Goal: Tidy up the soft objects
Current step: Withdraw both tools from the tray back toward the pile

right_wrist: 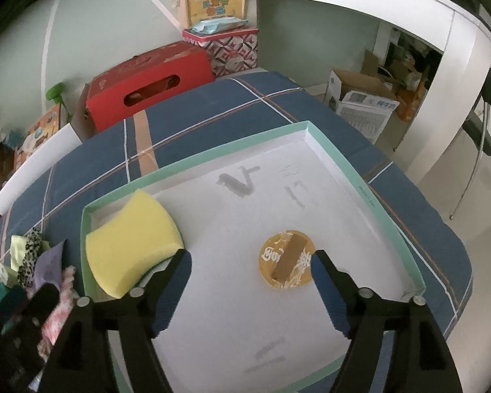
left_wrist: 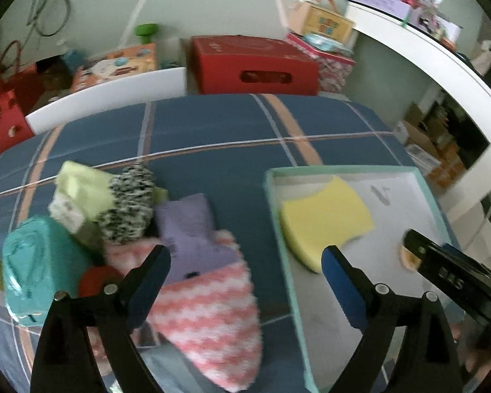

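A yellow sponge [right_wrist: 132,240] lies in the left corner of a shallow white tray with a mint rim [right_wrist: 360,177]; both show in the left wrist view, the sponge [left_wrist: 324,219] and the tray [left_wrist: 273,196]. A pile of soft things lies left of the tray: a pink-and-white striped sock [left_wrist: 209,317], a purple cloth [left_wrist: 190,229], a black-and-white speckled sock [left_wrist: 131,203], a light green cloth [left_wrist: 81,183] and a teal packet [left_wrist: 36,268]. My left gripper [left_wrist: 245,258] is open above the pink sock and the tray's left rim. My right gripper [right_wrist: 250,262] is open and empty over the tray, near a round orange disc [right_wrist: 286,262].
The tray and pile rest on a blue plaid bed [left_wrist: 212,127]. A red box [left_wrist: 252,65], patterned boxes and toys stand behind it. A white desk [right_wrist: 409,6] curves at the right, with cardboard boxes [right_wrist: 363,98] under it.
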Action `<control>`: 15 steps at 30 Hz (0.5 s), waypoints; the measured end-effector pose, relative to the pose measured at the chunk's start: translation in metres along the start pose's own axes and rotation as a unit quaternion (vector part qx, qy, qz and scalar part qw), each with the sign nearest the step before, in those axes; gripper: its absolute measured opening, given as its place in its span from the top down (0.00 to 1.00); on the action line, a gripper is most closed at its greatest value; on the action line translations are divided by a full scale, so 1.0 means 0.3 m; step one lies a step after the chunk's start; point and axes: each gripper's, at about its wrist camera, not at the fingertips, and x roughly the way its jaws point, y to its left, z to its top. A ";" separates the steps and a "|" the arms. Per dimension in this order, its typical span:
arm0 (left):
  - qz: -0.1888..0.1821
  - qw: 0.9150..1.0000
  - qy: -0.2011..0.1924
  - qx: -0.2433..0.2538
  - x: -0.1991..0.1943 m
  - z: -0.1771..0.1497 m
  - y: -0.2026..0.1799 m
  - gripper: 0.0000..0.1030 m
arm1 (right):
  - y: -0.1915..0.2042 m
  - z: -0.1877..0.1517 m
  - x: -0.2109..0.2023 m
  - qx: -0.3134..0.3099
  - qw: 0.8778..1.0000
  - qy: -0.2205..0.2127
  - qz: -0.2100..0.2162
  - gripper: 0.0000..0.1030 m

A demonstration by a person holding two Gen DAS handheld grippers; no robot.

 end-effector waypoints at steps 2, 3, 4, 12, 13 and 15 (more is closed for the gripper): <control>0.013 1.000 -0.003 -0.015 -0.002 0.002 0.029 0.08 | 0.006 -0.002 -0.003 -0.005 1.000 -0.001 -0.001 0.15; 0.018 1.000 -0.004 -0.021 -0.005 0.003 0.040 0.08 | 0.009 -0.003 -0.006 -0.008 1.000 -0.001 -0.002 0.13; 0.023 0.999 -0.005 -0.025 -0.008 0.002 0.050 0.07 | 0.012 -0.004 -0.008 -0.010 1.000 -0.001 -0.002 0.07; 0.041 0.998 -0.016 -0.045 -0.064 -0.002 0.096 0.06 | 0.040 -0.015 -0.056 -0.026 0.999 -0.023 0.010 0.00; 0.041 0.998 -0.017 -0.046 -0.072 -0.003 0.100 0.06 | 0.047 -0.017 -0.062 -0.028 0.999 -0.024 0.014 0.00; 0.040 0.998 -0.021 -0.048 -0.092 -0.007 0.110 0.06 | 0.064 -0.020 -0.075 -0.035 0.999 -0.026 0.025 0.00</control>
